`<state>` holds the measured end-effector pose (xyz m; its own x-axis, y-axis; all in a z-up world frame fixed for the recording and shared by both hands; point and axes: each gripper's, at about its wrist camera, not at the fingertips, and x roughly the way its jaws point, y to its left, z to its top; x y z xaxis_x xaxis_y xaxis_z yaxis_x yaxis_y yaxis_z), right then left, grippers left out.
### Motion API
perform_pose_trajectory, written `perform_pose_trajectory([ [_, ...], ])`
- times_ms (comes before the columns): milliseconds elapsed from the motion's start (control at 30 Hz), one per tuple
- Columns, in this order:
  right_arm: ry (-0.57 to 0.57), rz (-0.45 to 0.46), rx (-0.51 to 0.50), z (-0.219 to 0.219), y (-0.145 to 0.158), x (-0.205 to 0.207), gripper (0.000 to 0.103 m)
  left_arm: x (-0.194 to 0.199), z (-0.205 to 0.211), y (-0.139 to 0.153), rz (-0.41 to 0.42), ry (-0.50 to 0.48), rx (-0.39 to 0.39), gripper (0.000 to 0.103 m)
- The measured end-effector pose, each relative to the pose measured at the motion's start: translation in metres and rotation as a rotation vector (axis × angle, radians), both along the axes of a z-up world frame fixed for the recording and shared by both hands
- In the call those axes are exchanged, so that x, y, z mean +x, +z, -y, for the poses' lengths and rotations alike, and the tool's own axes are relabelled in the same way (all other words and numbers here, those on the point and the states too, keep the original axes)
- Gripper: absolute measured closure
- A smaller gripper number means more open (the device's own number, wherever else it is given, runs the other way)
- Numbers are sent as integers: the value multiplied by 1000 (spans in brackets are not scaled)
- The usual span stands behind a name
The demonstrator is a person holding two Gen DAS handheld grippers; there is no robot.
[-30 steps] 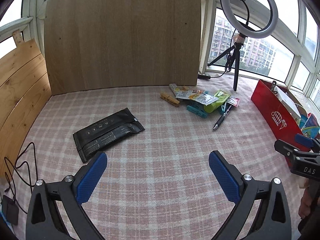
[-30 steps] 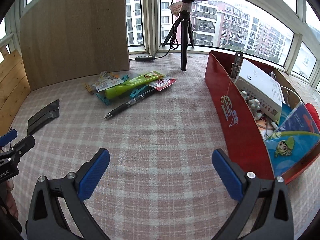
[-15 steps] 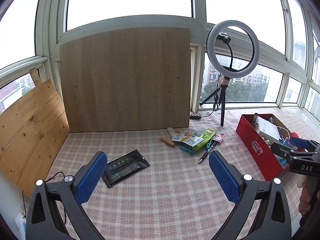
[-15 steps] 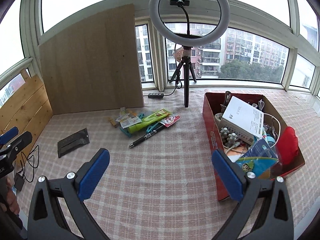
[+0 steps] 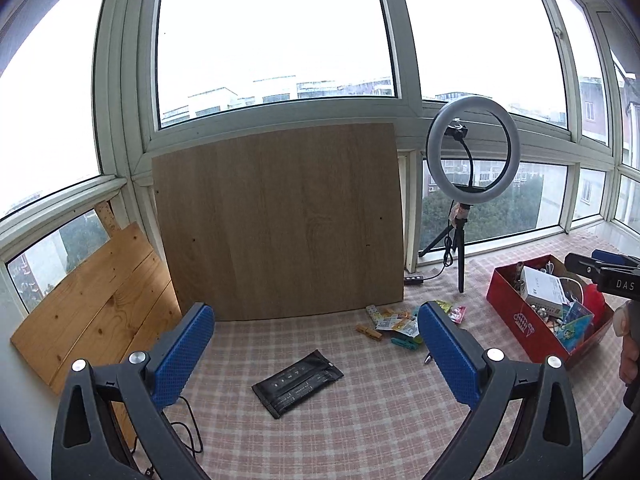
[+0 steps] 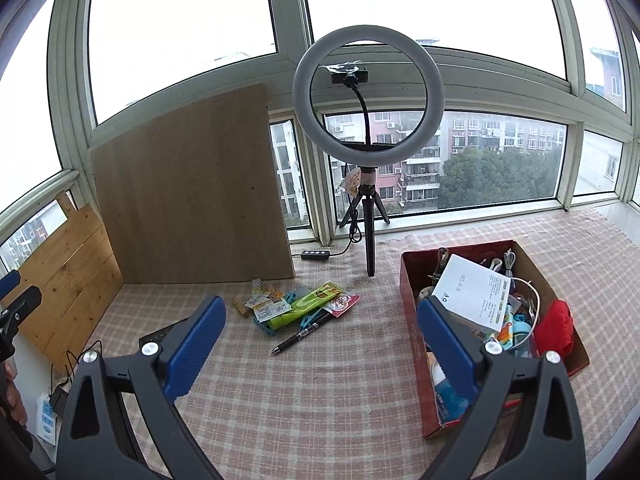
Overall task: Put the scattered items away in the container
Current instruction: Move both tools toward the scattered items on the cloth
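A black flat packet (image 5: pixel 298 382) lies on the checked cloth, well ahead of my left gripper (image 5: pixel 316 354), which is open and empty. A heap of small items (image 6: pixel 298 308) holds a green tube (image 6: pixel 306 306), snack sachets, wooden clips (image 5: pixel 369 333) and a black pen (image 6: pixel 301 336). At the right stands the red box (image 6: pixel 412 344), full of things. My right gripper (image 6: pixel 320 350) is open and empty, high above the cloth between the pen and the box. The other gripper's tip shows at the right edge (image 5: pixel 600 272) of the left wrist view.
A ring light on a tripod (image 6: pixel 368 240) stands behind the heap, its cable and switch (image 6: pixel 316 255) on the cloth. A tall wooden board (image 5: pixel 280 220) leans on the window; a pine board (image 5: pixel 92 300) leans at left. Cables and a power strip (image 6: pixel 46 420) lie at the left edge.
Both grippers have pulled back and risen steadily; the items, box and ring light now look smaller and farther, and more window shows. Both stayed open and empty.
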<state>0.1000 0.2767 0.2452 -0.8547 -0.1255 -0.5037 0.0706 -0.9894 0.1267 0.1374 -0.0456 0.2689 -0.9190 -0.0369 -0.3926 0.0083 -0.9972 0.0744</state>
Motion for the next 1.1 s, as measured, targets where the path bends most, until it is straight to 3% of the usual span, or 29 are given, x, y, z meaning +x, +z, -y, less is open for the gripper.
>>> perform_pose_trajectory([
  [200, -4, 5, 10, 4, -6, -10, 6, -14, 17, -9, 8, -9, 30, 1],
  [333, 4, 46, 10, 9, -25, -22, 11, -40, 12, -35, 62, -51, 82, 1],
  [500, 12, 98, 44, 14, -55, -47, 18, -81, -17, -77, 139, -149, 64, 3],
  [533, 25, 111, 45, 16, -61, -53, 24, -89, -22, -85, 157, -159, 43, 3],
  [633, 89, 172, 34, 24, -81, -72, 59, -115, -34, -103, 189, -187, -23, 8],
  [667, 110, 188, 37, 29, -88, -79, 64, -123, -36, -108, 199, -190, -39, 8],
  [833, 189, 250, 29, 54, -126, -104, 64, -156, -31, -129, 269, -229, -13, 8],
  [967, 231, 285, 35, 74, -148, -125, 64, -173, -35, -145, 296, -256, -47, 8],
  [1100, 288, 285, 105, 98, -164, -140, 64, -193, -37, -162, 334, -282, -45, 8],
])
